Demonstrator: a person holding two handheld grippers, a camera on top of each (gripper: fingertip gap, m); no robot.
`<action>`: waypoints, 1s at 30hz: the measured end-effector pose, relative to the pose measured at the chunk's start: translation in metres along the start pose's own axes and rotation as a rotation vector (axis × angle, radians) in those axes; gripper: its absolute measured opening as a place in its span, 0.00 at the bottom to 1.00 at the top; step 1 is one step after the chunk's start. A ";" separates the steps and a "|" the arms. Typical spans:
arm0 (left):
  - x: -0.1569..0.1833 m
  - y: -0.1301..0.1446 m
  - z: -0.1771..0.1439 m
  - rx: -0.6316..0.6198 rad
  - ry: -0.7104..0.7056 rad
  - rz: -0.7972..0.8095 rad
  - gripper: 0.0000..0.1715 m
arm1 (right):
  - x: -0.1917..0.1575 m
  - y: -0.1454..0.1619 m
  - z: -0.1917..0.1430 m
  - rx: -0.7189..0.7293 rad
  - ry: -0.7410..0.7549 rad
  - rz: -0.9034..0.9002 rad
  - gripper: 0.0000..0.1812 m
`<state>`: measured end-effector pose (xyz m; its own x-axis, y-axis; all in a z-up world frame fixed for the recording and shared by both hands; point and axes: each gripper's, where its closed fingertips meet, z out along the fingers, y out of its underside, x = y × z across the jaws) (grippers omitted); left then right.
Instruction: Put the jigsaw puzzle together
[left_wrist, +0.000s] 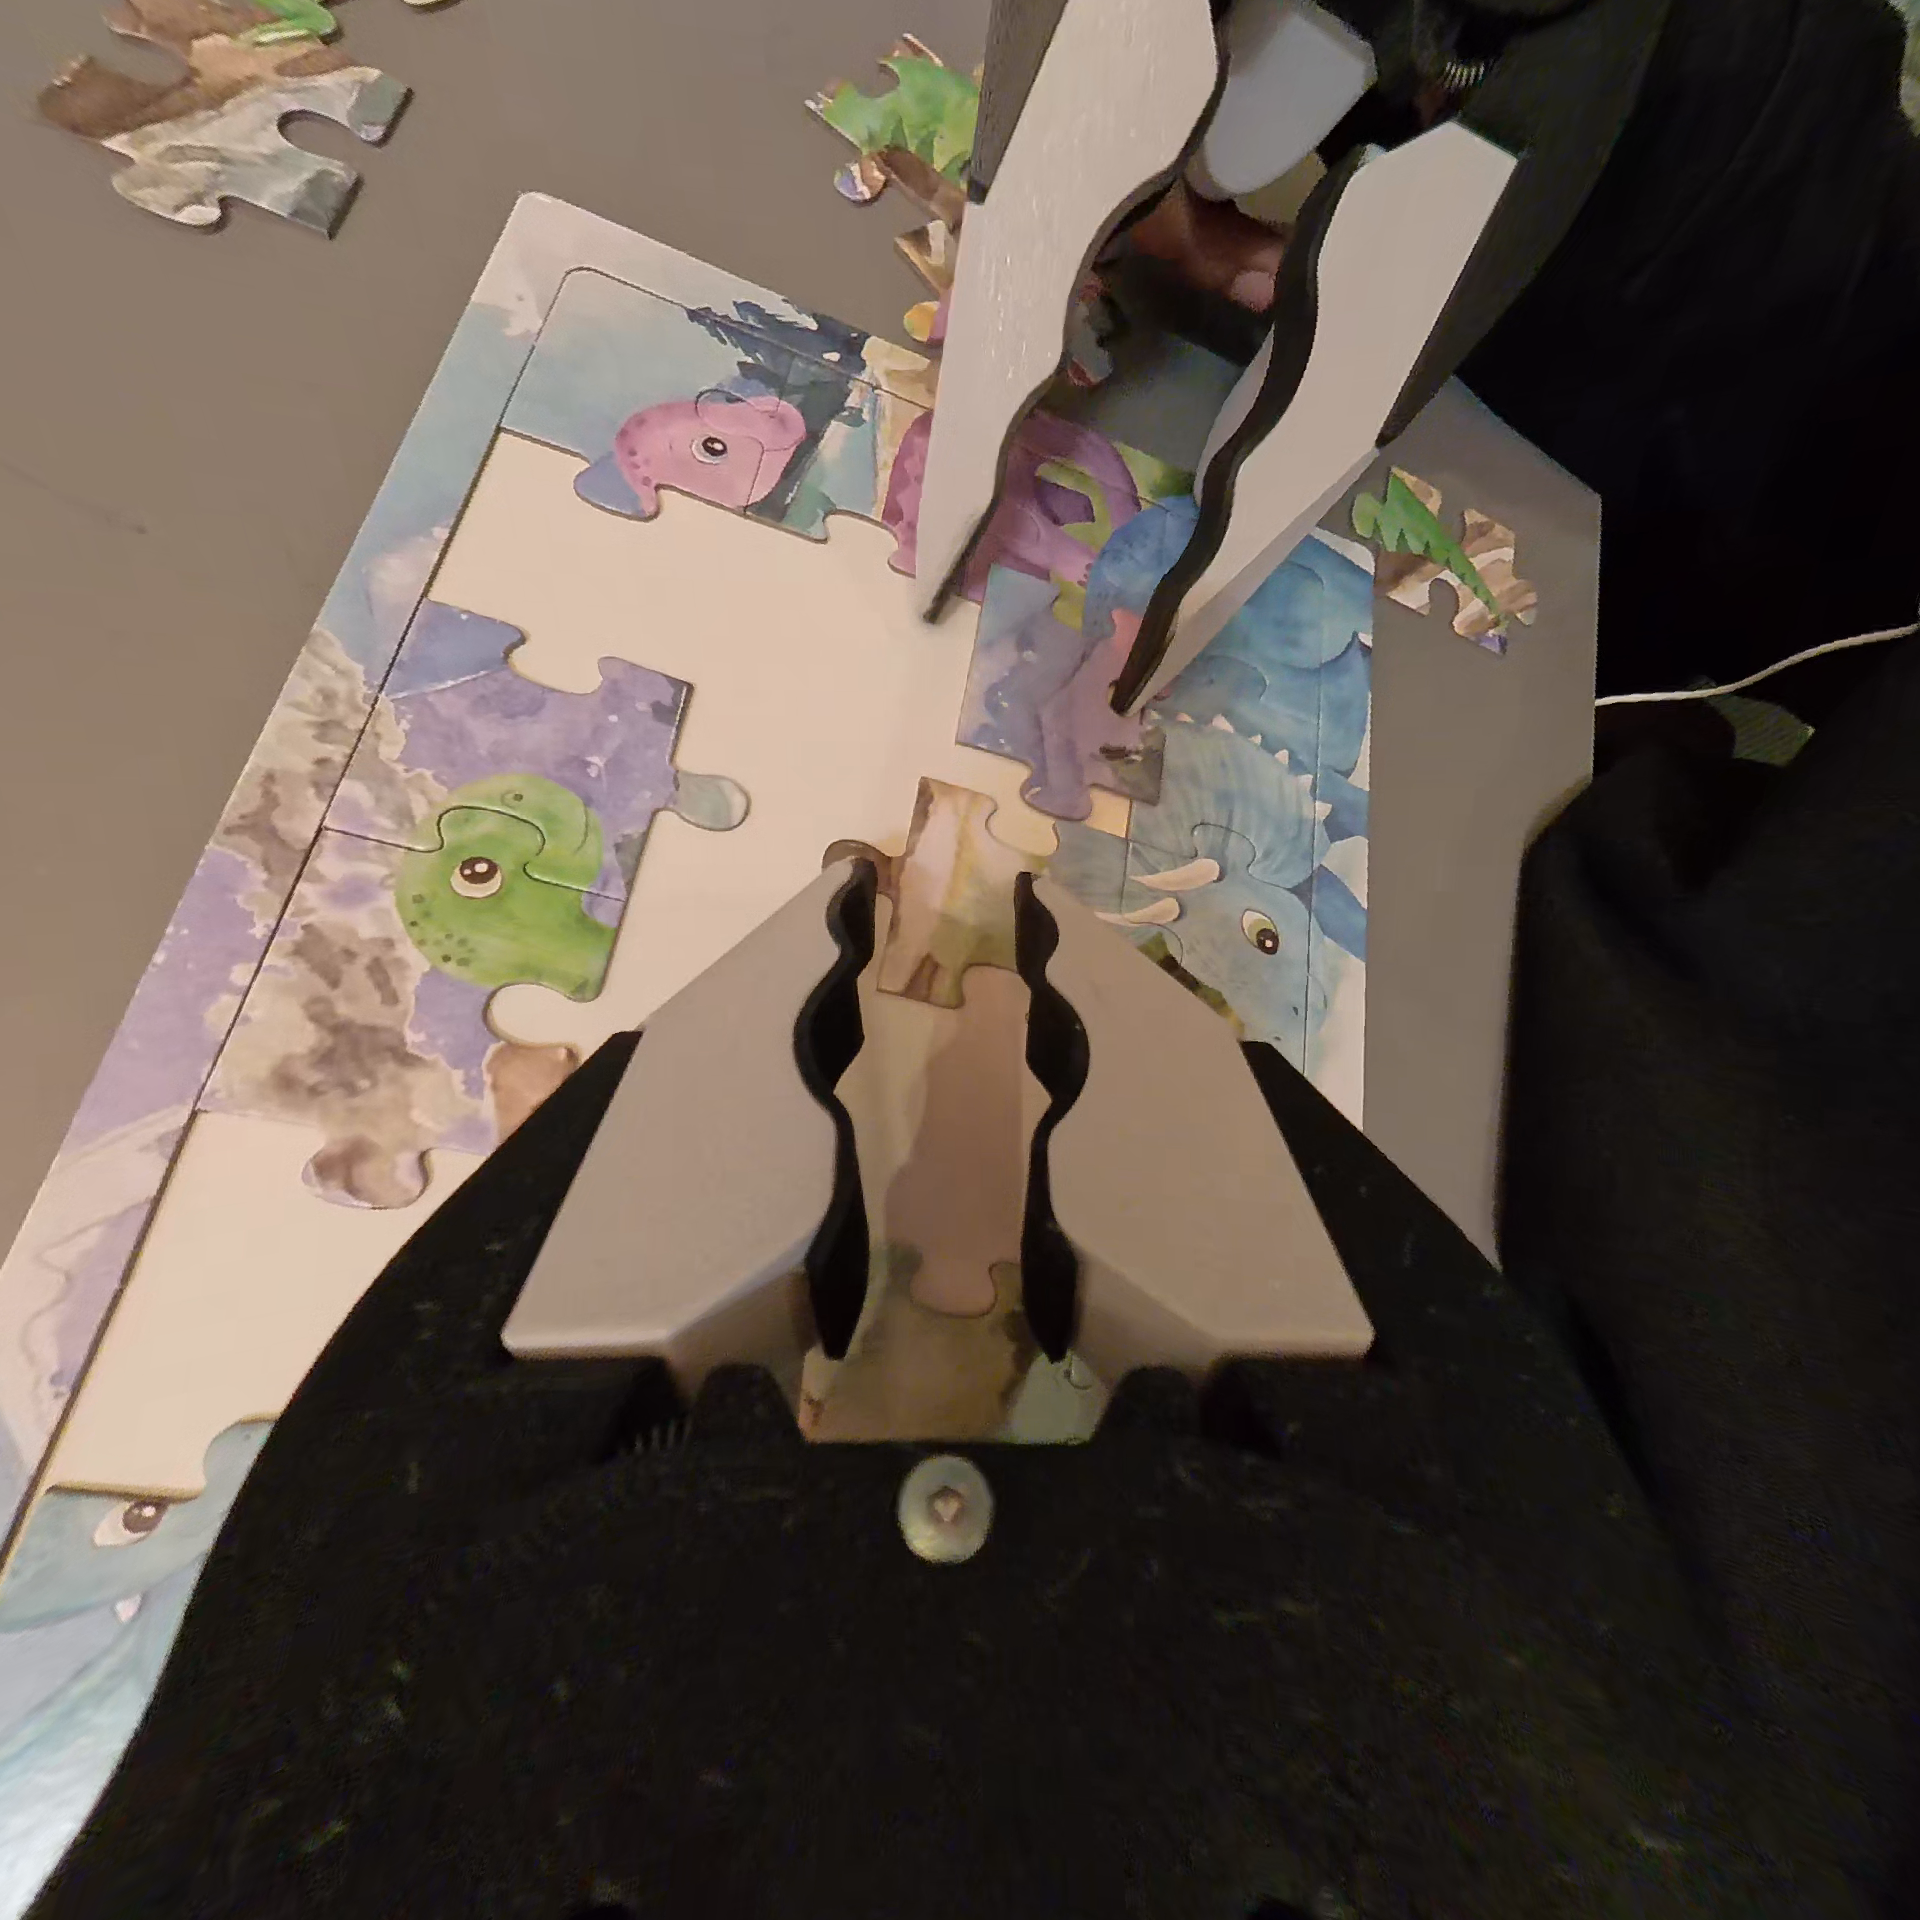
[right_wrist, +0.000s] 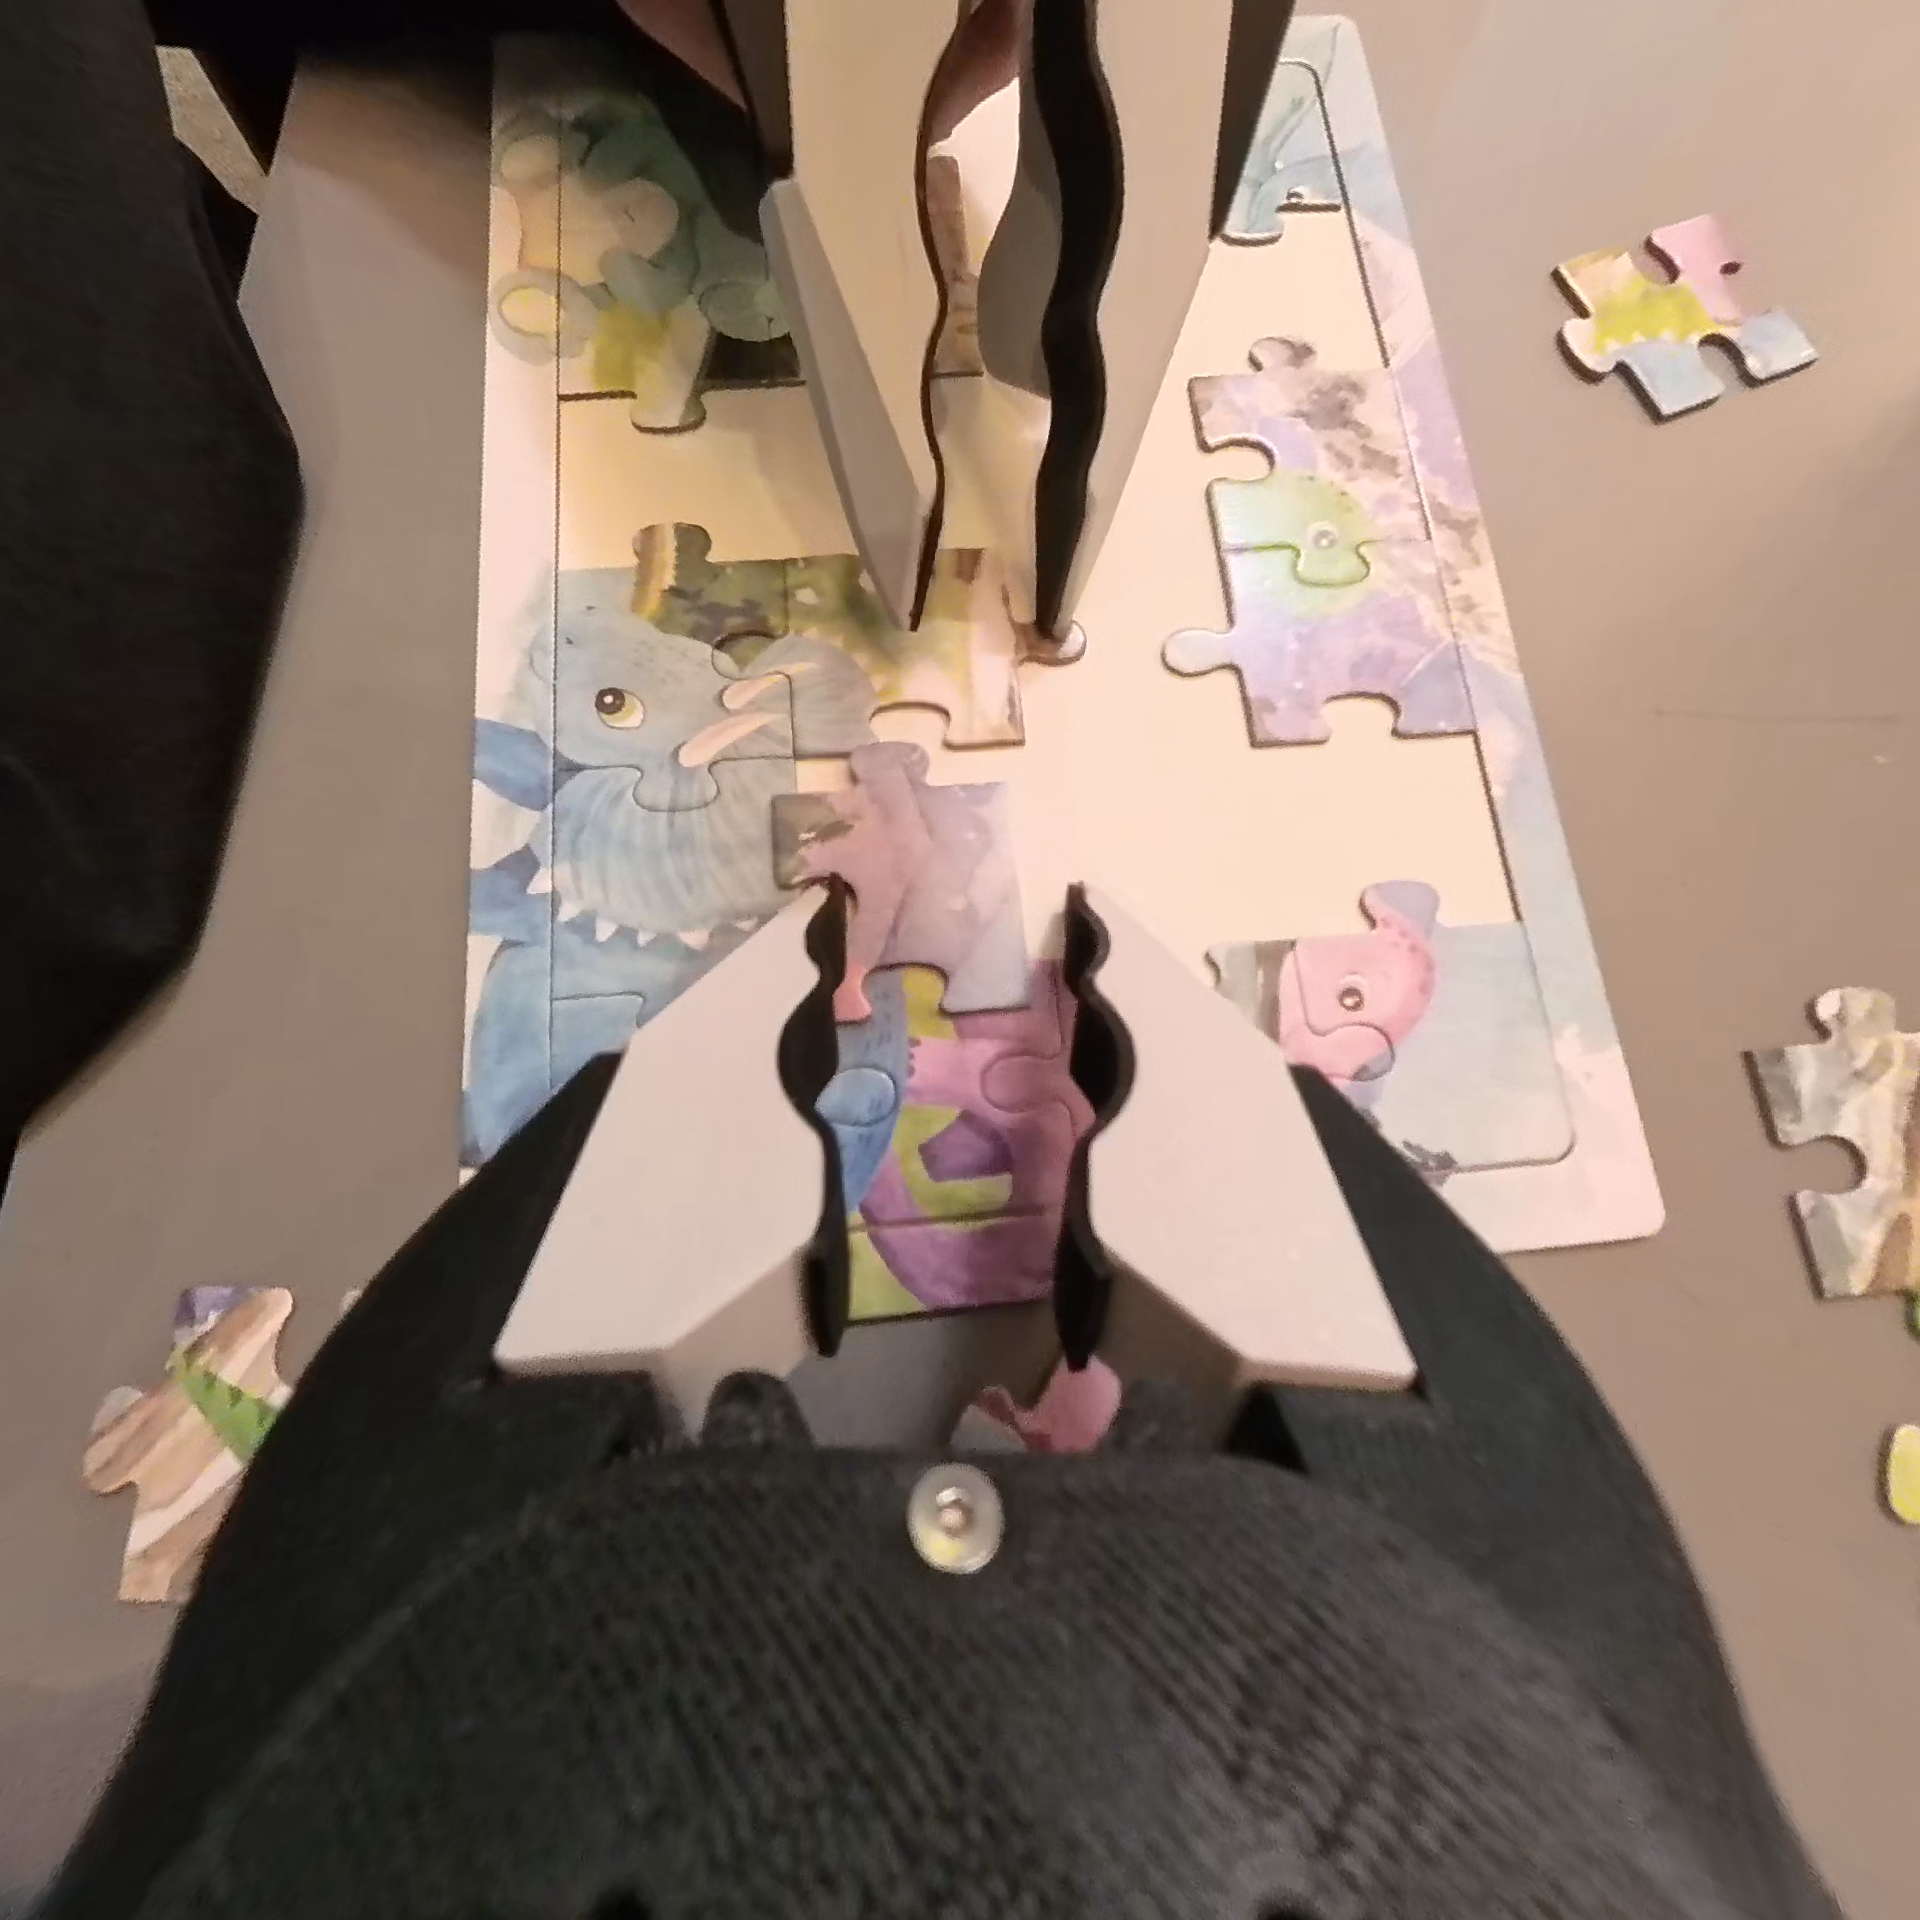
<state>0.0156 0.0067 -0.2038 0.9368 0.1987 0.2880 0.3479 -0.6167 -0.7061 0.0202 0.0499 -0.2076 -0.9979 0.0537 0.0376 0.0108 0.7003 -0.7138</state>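
- The puzzle board (left_wrist: 540, 239) is lying on a grey table (left_wrist: 208, 364), and it is only partly filled: dinosaur pieces are sitting along its sides, while a wide pale area in the middle is waiting for pieces.
- The left gripper (left_wrist: 945, 883) is standing with its tips down on the board, jaws a little apart. Between them a pale cream and green piece (left_wrist: 956, 831) is lying; it is looking flat on the board, and I cannot tell if the pads are really squeezing it or only bracketing it.
- The right gripper (right_wrist: 951, 899) is coming from the opposite side, jaws partly open. Its tips are over a purple piece (right_wrist: 935, 862), which is resting a bit crooked beside the blue horned dinosaur (right_wrist: 644, 769), its tab not fully seated in the neighbour.
- In my judgement the step in hand is seating these two middle pieces against the already joined blue section.
- The next move is asking for small sideways pushes, so that tabs are meeting their hollows, and then a gentle press downward. Too much force could slide the joined pieces out of line.
- Loose pieces are waiting on the table: a green and brown piece (left_wrist: 1449, 566) near the board edge, a grey rocky piece (left_wrist: 229, 135) farther away, and a pastel piece (right_wrist: 1683, 312) well apart.
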 end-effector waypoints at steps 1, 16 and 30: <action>0.000 0.000 0.000 0.000 0.000 0.000 0.14 | 0.000 -0.001 0.001 0.001 0.000 -0.006 0.21; 0.003 0.001 0.000 -0.006 0.009 0.022 0.14 | 0.000 -0.005 0.001 0.021 0.002 -0.031 0.17; 0.005 -0.002 0.000 0.007 -0.005 0.062 0.14 | 0.002 -0.010 0.006 0.033 0.023 -0.051 0.20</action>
<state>0.0195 0.0084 -0.2011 0.9567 0.1645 0.2402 0.2897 -0.6224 -0.7272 0.0182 0.0383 -0.2043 -0.9952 0.0351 0.0908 -0.0429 0.6786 -0.7332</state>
